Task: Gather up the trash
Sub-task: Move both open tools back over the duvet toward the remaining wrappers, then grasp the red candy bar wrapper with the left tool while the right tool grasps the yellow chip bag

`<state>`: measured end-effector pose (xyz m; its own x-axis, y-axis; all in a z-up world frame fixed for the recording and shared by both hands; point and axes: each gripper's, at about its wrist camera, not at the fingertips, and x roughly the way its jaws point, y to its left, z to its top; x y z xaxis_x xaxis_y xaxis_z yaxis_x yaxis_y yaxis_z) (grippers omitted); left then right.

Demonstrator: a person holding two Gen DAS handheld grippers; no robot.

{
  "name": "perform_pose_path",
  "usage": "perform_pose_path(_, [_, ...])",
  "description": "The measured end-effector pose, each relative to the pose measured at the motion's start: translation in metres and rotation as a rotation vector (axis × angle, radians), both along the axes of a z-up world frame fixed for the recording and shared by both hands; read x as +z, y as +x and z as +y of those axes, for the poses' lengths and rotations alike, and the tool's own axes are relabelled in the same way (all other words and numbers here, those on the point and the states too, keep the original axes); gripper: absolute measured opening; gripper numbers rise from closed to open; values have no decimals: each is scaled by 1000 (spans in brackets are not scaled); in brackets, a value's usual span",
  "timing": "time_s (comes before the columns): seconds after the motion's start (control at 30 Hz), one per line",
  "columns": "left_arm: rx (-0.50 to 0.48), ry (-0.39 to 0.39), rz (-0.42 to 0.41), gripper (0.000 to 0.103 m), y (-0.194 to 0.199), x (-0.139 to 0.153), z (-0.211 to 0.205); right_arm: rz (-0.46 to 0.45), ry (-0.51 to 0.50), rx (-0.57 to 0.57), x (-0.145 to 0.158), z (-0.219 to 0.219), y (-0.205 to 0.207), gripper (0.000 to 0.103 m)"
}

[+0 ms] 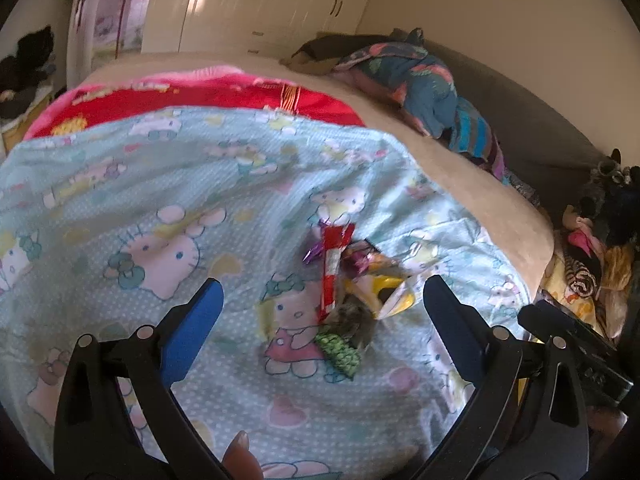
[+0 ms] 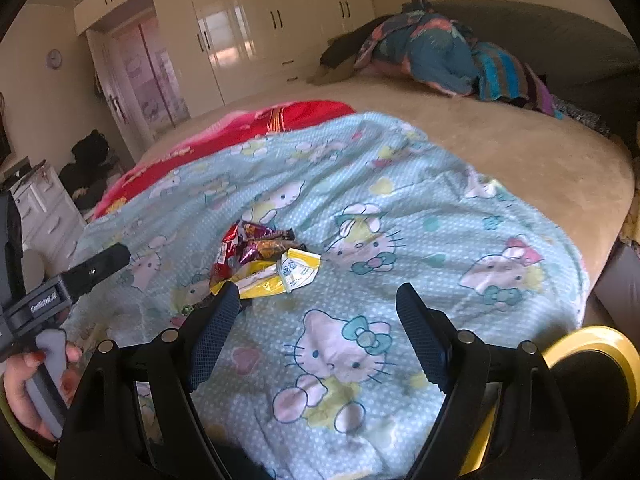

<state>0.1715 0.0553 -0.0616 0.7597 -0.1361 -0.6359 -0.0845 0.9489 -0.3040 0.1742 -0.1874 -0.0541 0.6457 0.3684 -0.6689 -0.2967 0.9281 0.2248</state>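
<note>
A small heap of wrappers lies on a light blue cartoon-cat blanket point(image 1: 140, 184) on the bed. It holds a red and white wrapper point(image 1: 332, 268), a yellow and white packet point(image 1: 390, 294), a purple wrapper point(image 1: 358, 258) and a green wrapper point(image 1: 340, 352). My left gripper point(image 1: 322, 298) is open and empty, its blue fingers either side of the heap's near end. In the right wrist view the heap point(image 2: 262, 258) lies ahead to the left. My right gripper point(image 2: 318, 302) is open and empty, its left finger point(image 2: 214, 332) near the yellow packet point(image 2: 298, 270).
A red and pink blanket point(image 2: 240, 128) lies beyond the blue one. Bundled clothes point(image 2: 436, 56) sit at the bed's far side. Cream wardrobes point(image 2: 256, 28) line the wall. A yellow-rimmed bin point(image 2: 612, 348) is at lower right. The left-hand tool point(image 2: 60, 292) is at the left. Soft toys point(image 1: 592, 248) are beside the bed.
</note>
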Motion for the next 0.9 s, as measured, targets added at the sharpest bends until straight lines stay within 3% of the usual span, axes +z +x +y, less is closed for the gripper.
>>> perform_pose_path(0.1, [2, -4, 29, 88, 4, -12, 2, 17, -3, 9, -9, 9, 13, 78])
perform_pose_path(0.57, [-65, -72, 161, 51, 48, -52, 6, 115, 51, 33, -51, 31, 68, 78])
perform_pose_path(0.9, [-97, -143, 214, 47, 80, -64, 4, 224, 123, 75, -80, 44, 99, 68])
